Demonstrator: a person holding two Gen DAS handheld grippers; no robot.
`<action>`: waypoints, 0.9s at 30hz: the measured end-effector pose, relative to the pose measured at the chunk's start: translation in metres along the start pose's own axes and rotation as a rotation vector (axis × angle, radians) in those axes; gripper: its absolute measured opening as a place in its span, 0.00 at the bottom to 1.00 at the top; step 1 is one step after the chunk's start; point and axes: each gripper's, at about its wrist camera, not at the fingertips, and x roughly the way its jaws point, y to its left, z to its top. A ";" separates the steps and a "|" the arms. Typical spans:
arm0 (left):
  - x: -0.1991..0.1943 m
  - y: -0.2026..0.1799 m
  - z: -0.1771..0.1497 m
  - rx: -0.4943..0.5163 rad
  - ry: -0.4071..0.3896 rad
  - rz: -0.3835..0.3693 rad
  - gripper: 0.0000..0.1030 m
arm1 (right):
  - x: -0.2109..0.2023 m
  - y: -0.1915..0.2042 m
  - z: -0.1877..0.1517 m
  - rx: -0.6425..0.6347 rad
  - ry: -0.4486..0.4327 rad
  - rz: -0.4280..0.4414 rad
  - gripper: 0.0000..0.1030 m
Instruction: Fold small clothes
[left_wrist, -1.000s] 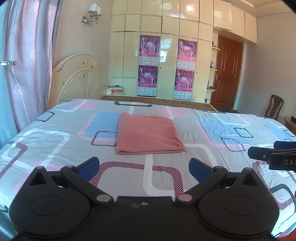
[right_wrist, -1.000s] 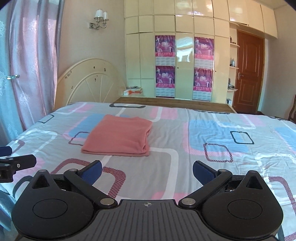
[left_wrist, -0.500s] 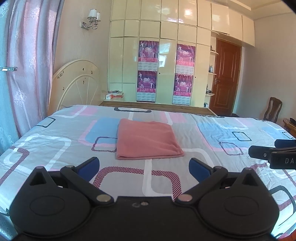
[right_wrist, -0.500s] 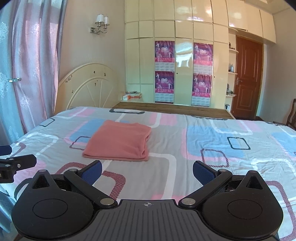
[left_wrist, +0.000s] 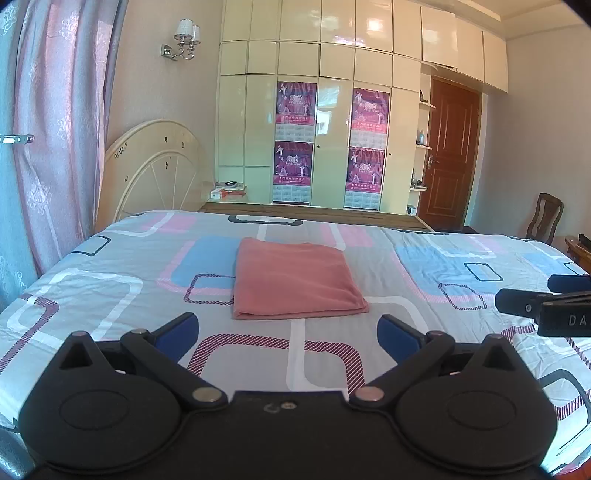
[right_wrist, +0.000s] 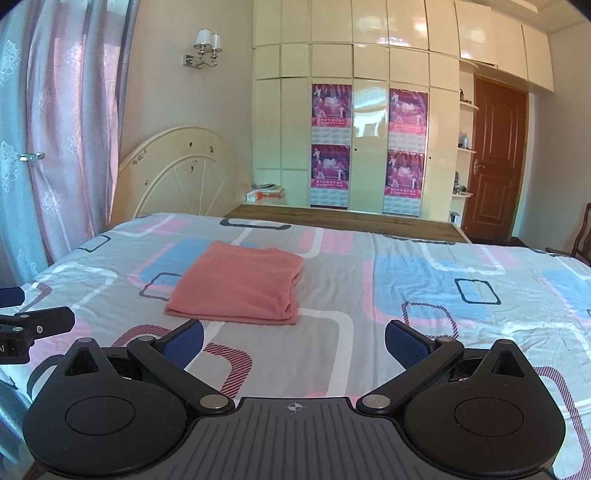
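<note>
A folded pink cloth (left_wrist: 295, 278) lies flat on a patterned bed (left_wrist: 110, 295), just ahead of the left gripper (left_wrist: 288, 332) and well apart from the right gripper (right_wrist: 293, 338). Both grippers' jaws are spread wide, grasping nothing.

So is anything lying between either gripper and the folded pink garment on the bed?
Nothing visible does. Only bare patterned bedsheet lies between the left gripper and the pink garment, and likewise ahead of the right gripper. Both sets of jaws stand open and empty, short of the cloth.
</note>
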 end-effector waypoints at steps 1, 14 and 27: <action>0.000 0.000 0.000 -0.001 -0.001 0.000 1.00 | 0.000 0.000 0.000 -0.002 0.002 0.001 1.00; -0.001 -0.005 -0.001 0.011 -0.011 -0.004 1.00 | -0.006 -0.008 0.005 -0.017 -0.014 0.002 1.00; 0.000 -0.014 0.000 0.027 -0.011 -0.013 1.00 | -0.007 -0.012 0.004 -0.013 -0.012 0.002 1.00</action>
